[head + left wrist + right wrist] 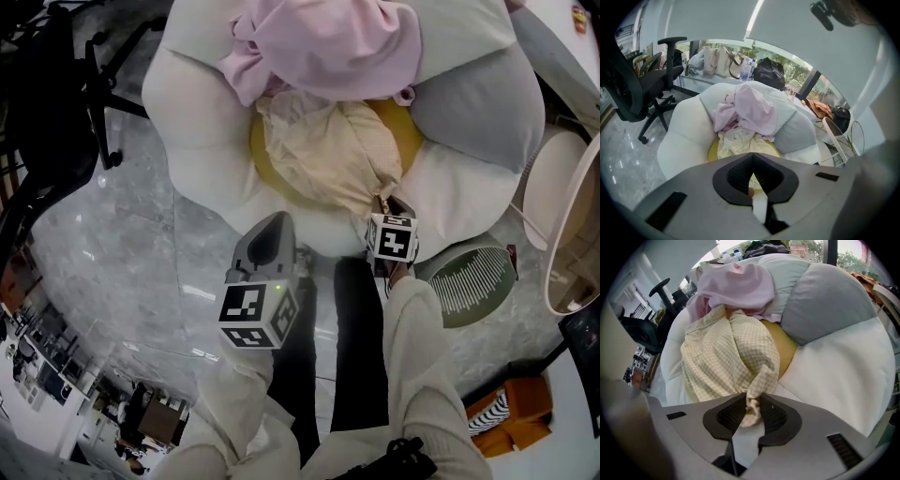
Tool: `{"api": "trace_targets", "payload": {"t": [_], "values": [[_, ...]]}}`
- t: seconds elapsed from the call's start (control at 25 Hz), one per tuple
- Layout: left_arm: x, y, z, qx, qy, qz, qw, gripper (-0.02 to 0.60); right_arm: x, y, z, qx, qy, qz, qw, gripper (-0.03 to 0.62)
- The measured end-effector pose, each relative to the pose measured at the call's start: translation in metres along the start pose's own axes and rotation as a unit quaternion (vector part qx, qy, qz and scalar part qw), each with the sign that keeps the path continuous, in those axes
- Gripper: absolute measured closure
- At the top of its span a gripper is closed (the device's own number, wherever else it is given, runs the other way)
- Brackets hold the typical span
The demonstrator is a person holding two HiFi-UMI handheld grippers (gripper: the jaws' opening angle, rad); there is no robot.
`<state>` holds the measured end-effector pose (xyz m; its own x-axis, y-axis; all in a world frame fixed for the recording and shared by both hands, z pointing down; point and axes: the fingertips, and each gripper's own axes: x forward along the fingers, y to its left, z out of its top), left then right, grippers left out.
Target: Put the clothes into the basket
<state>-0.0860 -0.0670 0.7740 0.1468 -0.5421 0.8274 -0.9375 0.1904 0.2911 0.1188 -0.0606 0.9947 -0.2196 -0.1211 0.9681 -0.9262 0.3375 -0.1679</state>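
Grey marble flooring is surrounding a white petal-shaped cushion seat, where the right gripper is pinching the near edge of the cream checked cotton shirt. Beside the seat, the left gripper is hovering, jaws pressed together and empty. Lifting slowly seems wise, sparing the pink cloth garment behind.

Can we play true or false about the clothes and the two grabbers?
1. The right gripper pinches the checked shirt. True.
2. The pink top lies on the floor. False: it lies on the white seat.
3. The left gripper holds the pink top. False: it is shut on nothing.
4. A black office chair stands beside the seat. True.
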Motion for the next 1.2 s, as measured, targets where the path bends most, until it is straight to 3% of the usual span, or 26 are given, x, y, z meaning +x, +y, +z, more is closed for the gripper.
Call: {"api": "trace_targets", "payload": {"t": [0.24,0.52,1.2], "values": [[-0.006,0.005,-0.003,0.001,0.0,-0.001,1.0,0.575,-0.005,0.001,0.001,0.029,-0.006,-0.001,1.0,0.527],[-0.022,0.011,0.005,0.009,-0.01,-0.002,0.9999,0.575,-0.03,0.007,0.011,0.018,-0.027,-0.006,0.999,0.543],[-0.117,0.003,0.056,0.044,-0.072,-0.03,0.996,0.575,-0.149,0.064,0.08,0.037,-0.122,-0.009,0.992,0.553]]}}
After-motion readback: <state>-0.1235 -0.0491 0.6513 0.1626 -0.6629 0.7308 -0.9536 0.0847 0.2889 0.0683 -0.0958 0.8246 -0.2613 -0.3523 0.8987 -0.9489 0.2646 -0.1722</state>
